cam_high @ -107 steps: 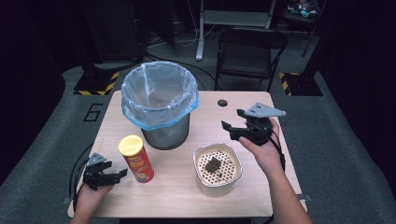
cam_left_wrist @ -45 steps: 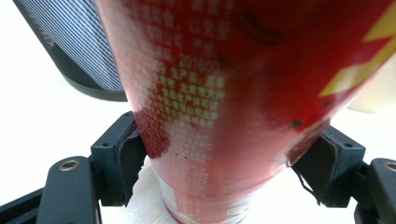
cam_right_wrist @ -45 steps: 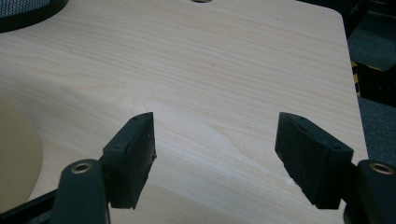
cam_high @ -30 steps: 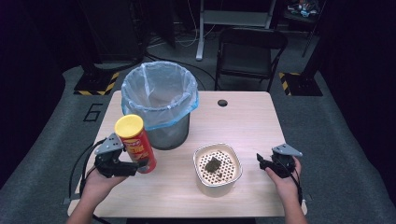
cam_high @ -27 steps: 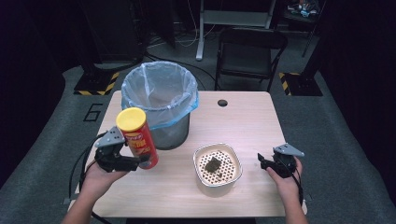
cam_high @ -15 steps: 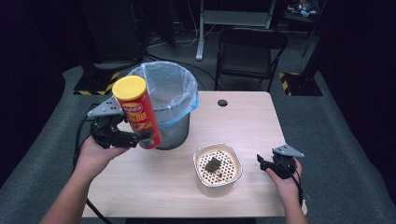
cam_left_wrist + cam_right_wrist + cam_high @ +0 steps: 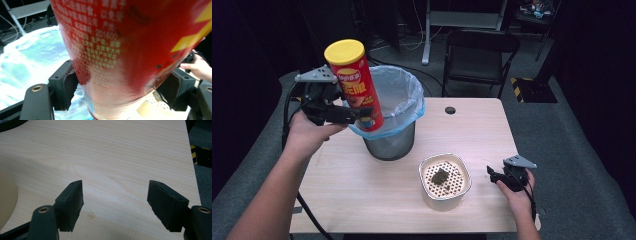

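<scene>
- Item: crisp can [image 7: 353, 85], red tube with yellow lid, held aloft and tilted just beside the lined bin [image 7: 390, 116].
- Grip: my left gripper [image 7: 346, 114] had its fingers [image 7: 65, 87] clamped on the lower body, either side.
- Handling: I judged it light, a stiff tube with a smooth, slippery wall; mid-body hold suited best.
- My right gripper [image 7: 493, 173] rested on the table [image 7: 472, 125], fingers [image 7: 71, 203] apart, empty.
</scene>
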`<move>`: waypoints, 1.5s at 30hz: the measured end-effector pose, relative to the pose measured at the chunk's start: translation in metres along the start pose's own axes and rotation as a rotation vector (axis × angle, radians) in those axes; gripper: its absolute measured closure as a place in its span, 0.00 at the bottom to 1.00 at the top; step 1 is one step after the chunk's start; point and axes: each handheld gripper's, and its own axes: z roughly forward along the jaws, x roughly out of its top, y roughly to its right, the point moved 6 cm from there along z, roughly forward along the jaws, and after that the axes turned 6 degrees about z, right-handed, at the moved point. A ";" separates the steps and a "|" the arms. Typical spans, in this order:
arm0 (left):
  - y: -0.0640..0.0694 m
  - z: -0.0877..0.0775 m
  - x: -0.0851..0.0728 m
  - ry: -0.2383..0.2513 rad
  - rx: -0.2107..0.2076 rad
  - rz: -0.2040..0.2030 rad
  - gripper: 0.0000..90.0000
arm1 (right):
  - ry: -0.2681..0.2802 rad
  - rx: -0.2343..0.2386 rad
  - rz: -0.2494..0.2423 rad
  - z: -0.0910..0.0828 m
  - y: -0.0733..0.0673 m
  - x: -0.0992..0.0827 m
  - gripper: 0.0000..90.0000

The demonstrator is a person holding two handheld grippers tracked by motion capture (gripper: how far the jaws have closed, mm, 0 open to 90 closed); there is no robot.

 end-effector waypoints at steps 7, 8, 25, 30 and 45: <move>-0.019 0.006 0.016 -0.007 0.029 -0.017 0.26 | -0.013 0.003 0.007 0.002 0.000 -0.002 0.32; -0.021 0.007 0.018 -0.007 0.032 -0.021 0.26 | -0.014 0.001 0.003 0.002 0.001 -0.002 0.32; -0.046 0.051 0.021 -0.015 0.107 -0.071 0.26 | -0.030 0.016 -0.008 0.006 -0.002 -0.004 0.32; -0.059 0.068 0.017 -0.023 0.138 -0.096 0.26 | -0.037 0.015 -0.016 0.008 -0.001 -0.005 0.32; -0.089 0.107 -0.012 -0.079 0.214 -0.172 0.26 | -0.051 0.030 -0.027 0.012 -0.004 -0.007 0.32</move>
